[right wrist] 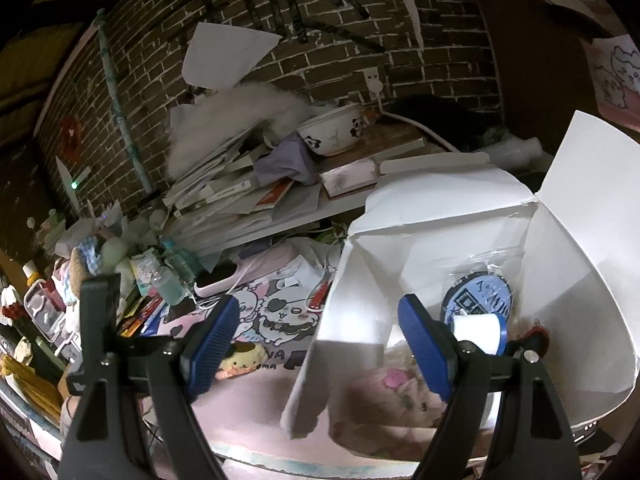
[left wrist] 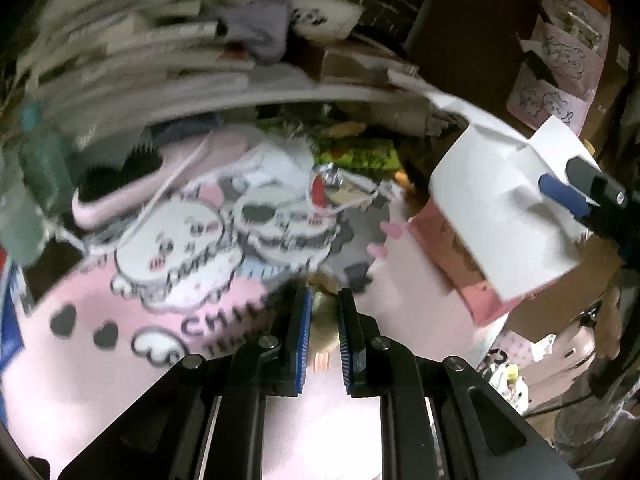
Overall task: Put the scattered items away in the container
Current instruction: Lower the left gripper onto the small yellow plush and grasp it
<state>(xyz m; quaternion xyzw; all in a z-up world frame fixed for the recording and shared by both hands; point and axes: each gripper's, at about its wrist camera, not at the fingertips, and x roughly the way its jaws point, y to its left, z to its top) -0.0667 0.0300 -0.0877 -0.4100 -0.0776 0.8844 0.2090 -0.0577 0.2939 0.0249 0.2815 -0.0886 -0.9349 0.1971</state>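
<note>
Between your left gripper's (left wrist: 325, 312) pads you are clamping a small yellow plush (left wrist: 324, 334), mostly hidden and blurred. Your right gripper (right wrist: 320, 344) is standing wide apart, straddling the near left wall of the white box (right wrist: 580, 240), pressing on nothing; a pink plush (right wrist: 384, 400) is lying inside.

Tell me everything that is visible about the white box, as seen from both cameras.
The white box looks like thin cardboard, open at the top, with flaps folded outward. It rests tilted on the pink printed mat. Inside lie a round blue-labelled item in a clear bag, a white tape roll and a pink plush toy. The right gripper straddles its near wall, jaws wide. In the left wrist view the box stands at the right.
</note>
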